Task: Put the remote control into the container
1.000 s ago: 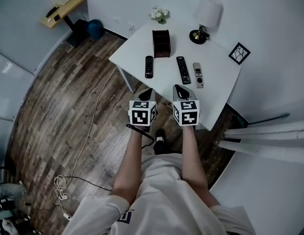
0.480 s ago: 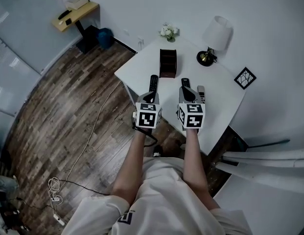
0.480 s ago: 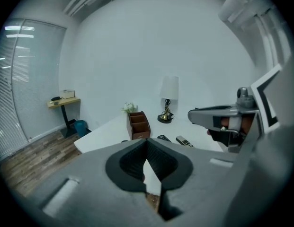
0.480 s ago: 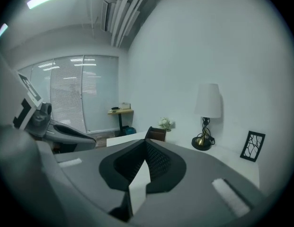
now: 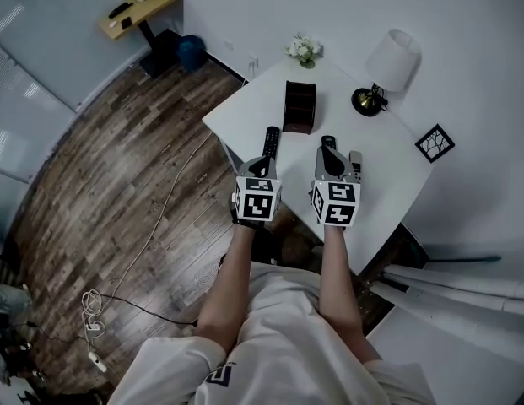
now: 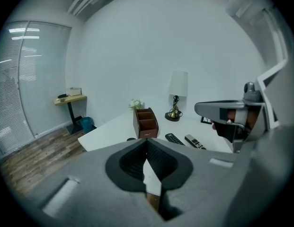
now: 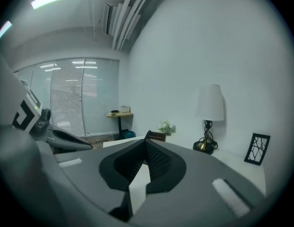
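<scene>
Head view: both grippers hang over the near part of the white table (image 5: pixel 236 112). The left gripper (image 5: pixel 266 160) is above the end of a black remote (image 5: pixel 271 138). The right gripper (image 5: pixel 330 153) hides part of two more remotes (image 5: pixel 355 162). The brown container (image 5: pixel 299 106) stands upright behind them, apart.

Left gripper view: its jaws are together, nothing between them; the container and two remotes lie ahead.

Right gripper view: its jaws are together too, empty. A lamp (image 7: pixel 209 109) stands ahead.
</scene>
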`<state>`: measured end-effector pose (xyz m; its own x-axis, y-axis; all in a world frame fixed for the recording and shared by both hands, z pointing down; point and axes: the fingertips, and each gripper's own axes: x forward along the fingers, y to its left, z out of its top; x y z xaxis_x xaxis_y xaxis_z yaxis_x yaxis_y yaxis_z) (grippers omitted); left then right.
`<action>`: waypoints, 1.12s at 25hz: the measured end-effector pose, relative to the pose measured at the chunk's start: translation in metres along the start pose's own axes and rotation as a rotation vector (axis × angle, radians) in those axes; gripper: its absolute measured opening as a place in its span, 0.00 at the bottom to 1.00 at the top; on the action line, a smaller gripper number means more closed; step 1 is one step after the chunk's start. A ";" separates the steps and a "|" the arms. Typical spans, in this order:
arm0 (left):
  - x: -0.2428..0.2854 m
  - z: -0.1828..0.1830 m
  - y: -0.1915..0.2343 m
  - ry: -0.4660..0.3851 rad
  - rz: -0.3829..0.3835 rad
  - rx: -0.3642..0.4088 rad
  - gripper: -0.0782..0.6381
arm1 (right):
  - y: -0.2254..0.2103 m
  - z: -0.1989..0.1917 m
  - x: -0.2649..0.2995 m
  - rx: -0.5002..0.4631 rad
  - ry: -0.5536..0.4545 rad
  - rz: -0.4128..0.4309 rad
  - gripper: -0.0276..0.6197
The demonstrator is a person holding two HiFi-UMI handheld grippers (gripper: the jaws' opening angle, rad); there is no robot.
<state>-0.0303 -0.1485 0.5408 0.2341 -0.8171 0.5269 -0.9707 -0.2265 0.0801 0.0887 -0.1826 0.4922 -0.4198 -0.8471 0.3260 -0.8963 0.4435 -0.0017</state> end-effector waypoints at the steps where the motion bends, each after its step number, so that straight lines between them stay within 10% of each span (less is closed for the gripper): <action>1: 0.002 0.001 -0.001 -0.001 -0.001 -0.005 0.12 | 0.000 -0.001 0.001 -0.003 -0.006 -0.003 0.05; 28: 0.157 -0.014 0.056 0.212 0.053 -0.068 0.13 | -0.049 -0.071 0.121 0.132 0.269 -0.070 0.05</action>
<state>-0.0488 -0.2817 0.6402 0.1732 -0.6958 0.6970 -0.9844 -0.1444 0.1005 0.0917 -0.2863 0.5988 -0.3190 -0.7585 0.5683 -0.9400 0.3296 -0.0877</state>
